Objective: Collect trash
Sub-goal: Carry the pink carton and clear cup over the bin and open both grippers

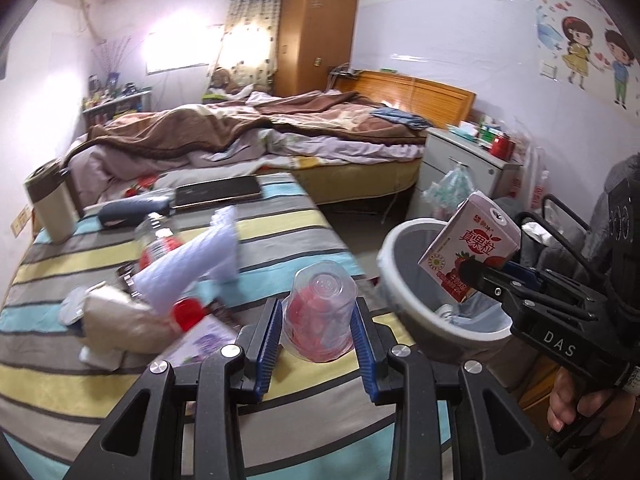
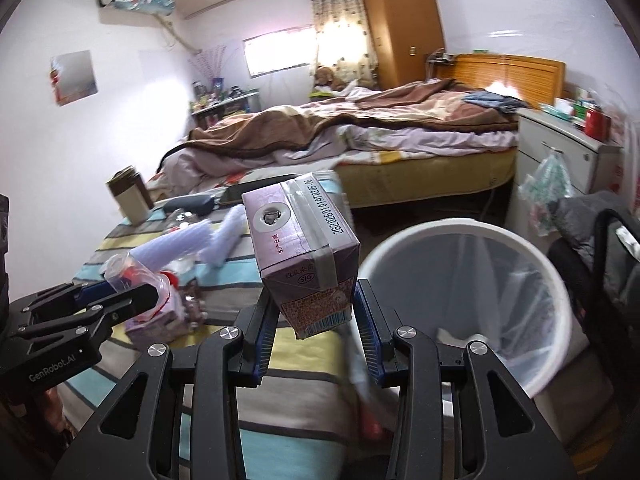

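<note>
Gripping a crumpled clear plastic cup with red inside (image 1: 318,316), the left gripper (image 1: 316,344) is clamped narrowly; the right gripper (image 2: 316,320) clamps a pink drink carton (image 2: 304,256) beside the white lined waste bin (image 2: 556,280), ready for dropping.

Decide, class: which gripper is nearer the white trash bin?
Right. The right gripper holds its milk carton at the white trash bin rim; the left gripper, gripping a plastic cup, is over the table.

Ahead of me a bed (image 2: 360,132) lies unmade under a brown blanket (image 2: 280,128), a wardrobe (image 1: 316,28) standing behind it. A laptop (image 1: 218,196) rests on the striped desk (image 1: 280,236). A white cabinet (image 2: 560,148) stands beside the bed, and cartoon stickers (image 1: 592,56) mark the wall.
</note>
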